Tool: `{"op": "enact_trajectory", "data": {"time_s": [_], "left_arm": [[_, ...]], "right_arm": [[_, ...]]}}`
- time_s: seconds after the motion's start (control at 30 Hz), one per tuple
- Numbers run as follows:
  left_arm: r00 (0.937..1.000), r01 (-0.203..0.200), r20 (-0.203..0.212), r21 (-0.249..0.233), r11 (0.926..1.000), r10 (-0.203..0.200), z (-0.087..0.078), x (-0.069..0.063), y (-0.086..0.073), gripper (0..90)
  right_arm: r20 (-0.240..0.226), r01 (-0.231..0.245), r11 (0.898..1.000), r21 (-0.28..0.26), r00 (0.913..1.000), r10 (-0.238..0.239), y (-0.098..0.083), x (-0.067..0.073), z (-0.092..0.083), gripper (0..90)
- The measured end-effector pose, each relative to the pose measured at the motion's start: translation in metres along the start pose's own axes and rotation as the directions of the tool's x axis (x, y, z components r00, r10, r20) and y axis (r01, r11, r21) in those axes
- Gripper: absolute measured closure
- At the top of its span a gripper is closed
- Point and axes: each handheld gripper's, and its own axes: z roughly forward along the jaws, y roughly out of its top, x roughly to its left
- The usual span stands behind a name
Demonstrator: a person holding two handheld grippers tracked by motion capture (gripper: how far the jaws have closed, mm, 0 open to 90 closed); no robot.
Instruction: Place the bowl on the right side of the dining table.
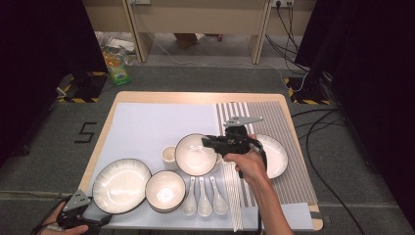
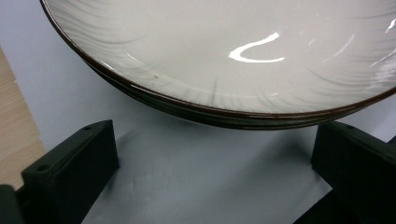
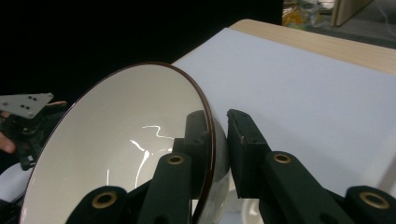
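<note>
A white bowl with a dark rim [image 1: 193, 156] hangs tilted above the middle of the table. My right gripper [image 1: 214, 143] is shut on its right rim. In the right gripper view the bowl [image 3: 126, 140] stands on edge, its wall pinched between the jaws of the right gripper [image 3: 217, 122], one pad inside and one outside. My left gripper [image 1: 100, 221] rests at the table's near left corner, open. In the left gripper view its jaws [image 2: 215, 154] stand wide apart just short of the rim of a large white plate [image 2: 224, 56], with nothing between them.
On the pale mat [image 1: 147, 122] are the large plate [image 1: 121, 185], a second bowl [image 1: 165, 190], a small cup [image 1: 169, 155], three white spoons [image 1: 204, 197] and chopsticks [image 1: 235, 196]. Another plate [image 1: 276, 156] lies on the striped mat [image 1: 279, 117].
</note>
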Motion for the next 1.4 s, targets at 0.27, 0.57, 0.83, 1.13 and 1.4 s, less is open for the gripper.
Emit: {"op": "enact_trajectory", "data": {"time_s": [0.27, 0.57, 0.83, 1.13, 1.4], "left_arm": [[1.0000, 0.001, -0.002, -0.001, 1.0000, -0.001, 0.000, 0.000, 0.000, 0.0], [1.0000, 0.002, 0.000, -0.004, 1.0000, -0.002, 0.000, 0.000, 0.000, 0.0], [1.0000, 0.002, 0.003, -0.006, 1.0000, -0.002, 0.000, 0.000, -0.001, 0.0], [1.0000, 0.003, 0.000, -0.014, 0.9999, -0.003, 0.000, 0.000, -0.002, 0.0], [1.0000, 0.004, 0.000, -0.012, 0.9999, -0.004, 0.000, 0.000, -0.001, 0.0]], "right_arm": [[0.072, -0.059, 0.998, -0.028, 0.9955, 0.061, -0.006, -0.030, -0.024, 78.2], [0.146, -0.146, 0.989, -0.040, 0.9778, 0.150, -0.028, -0.067, -0.047, 77.9], [0.185, -0.199, 0.978, -0.059, 0.9609, 0.207, -0.044, -0.087, -0.068, 77.9], [0.238, -0.262, 0.962, -0.078, 0.9318, 0.274, -0.061, -0.113, -0.085, 77.8], [0.277, -0.308, 0.948, -0.081, 0.9066, 0.319, -0.079, -0.131, -0.092, 77.5]]}}
